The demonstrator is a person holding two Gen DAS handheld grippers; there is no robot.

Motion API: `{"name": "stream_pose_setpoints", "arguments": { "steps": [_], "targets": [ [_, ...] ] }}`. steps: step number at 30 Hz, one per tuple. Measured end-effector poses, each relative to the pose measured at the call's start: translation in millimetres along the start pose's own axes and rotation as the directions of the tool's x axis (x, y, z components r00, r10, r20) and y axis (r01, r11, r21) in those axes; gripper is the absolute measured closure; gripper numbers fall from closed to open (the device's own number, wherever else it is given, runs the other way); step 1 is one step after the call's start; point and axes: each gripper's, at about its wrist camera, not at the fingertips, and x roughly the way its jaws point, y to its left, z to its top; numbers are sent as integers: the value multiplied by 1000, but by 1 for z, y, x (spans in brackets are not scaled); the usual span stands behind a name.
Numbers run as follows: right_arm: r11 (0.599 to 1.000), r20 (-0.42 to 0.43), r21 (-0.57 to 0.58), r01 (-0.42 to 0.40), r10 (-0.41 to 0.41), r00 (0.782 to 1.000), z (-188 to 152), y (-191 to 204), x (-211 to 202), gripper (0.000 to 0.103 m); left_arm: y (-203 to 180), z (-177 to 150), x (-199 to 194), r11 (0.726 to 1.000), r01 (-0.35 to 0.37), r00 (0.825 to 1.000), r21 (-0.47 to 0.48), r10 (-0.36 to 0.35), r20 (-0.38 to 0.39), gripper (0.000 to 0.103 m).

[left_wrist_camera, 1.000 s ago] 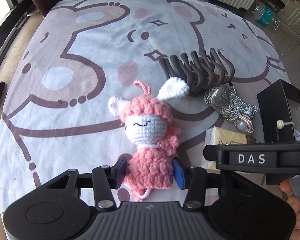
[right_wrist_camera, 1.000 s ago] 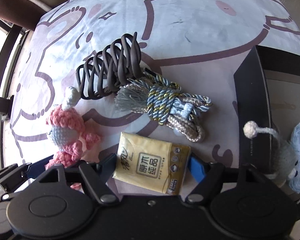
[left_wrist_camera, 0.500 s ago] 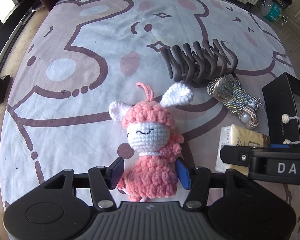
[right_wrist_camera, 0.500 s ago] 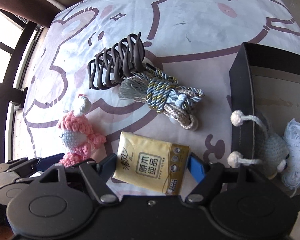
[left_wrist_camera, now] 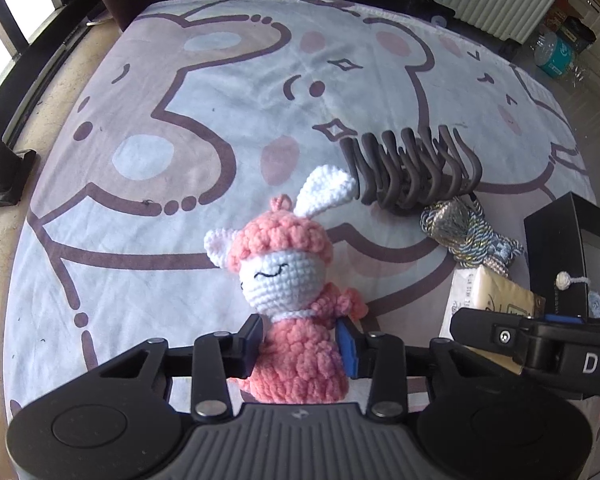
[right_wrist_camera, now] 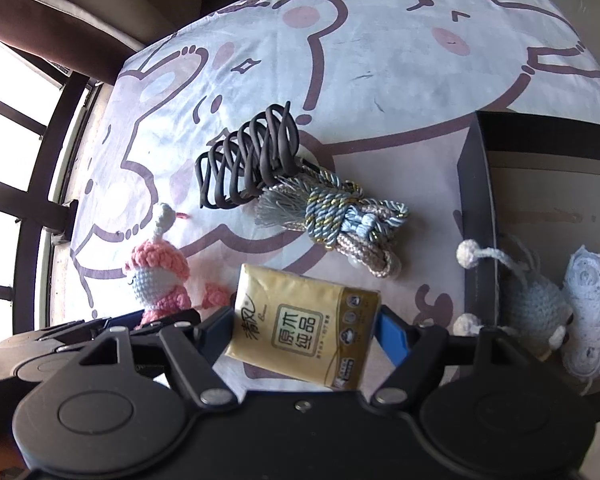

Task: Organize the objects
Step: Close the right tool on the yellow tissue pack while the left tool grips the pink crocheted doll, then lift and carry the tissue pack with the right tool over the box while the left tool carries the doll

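Note:
A pink crochet doll (left_wrist_camera: pixel 284 276) with white ears stands upright between the fingers of my left gripper (left_wrist_camera: pixel 300 344). The jaws are closing and both pads press into its pink body. The same doll (right_wrist_camera: pixel 156 280) shows at the left of the right wrist view. My right gripper (right_wrist_camera: pixel 306 332) is shut on a yellow tissue pack (right_wrist_camera: pixel 300 320), held slightly above the cloth with its shadow beneath. A black box (right_wrist_camera: pixel 476 200) at the right holds a light blue crochet toy (right_wrist_camera: pixel 536 296) and a white lace piece (right_wrist_camera: pixel 592 312).
A dark brown hair claw (left_wrist_camera: pixel 412 172) and a bundle of blue and beige cord (left_wrist_camera: pixel 460 232) lie on the bear-print cloth (left_wrist_camera: pixel 180 120) behind the doll. The black box (left_wrist_camera: pixel 556 248) stands at the right. A window frame (right_wrist_camera: pixel 28 200) runs along the left.
The left jaws widened a little, then closed on the doll's body, and the doll now stands more upright. The right gripper rose slightly with the tissue pack; more of the box shows.

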Motion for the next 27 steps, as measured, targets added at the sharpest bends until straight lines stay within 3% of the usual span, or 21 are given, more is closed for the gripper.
{"name": "stream_pose_setpoints", "arguments": {
  "steps": [13, 27],
  "targets": [
    [998, 153, -62, -7, 17, 988, -4, 20, -43, 27, 9, -4, -59, 998, -27, 985, -52, 35, 166, 62],
    [988, 337, -137, 69, -19, 941, -15, 20, -98, 26, -11, -15, -123, 999, -33, 944, -17, 37, 329, 62]
  ]
}}
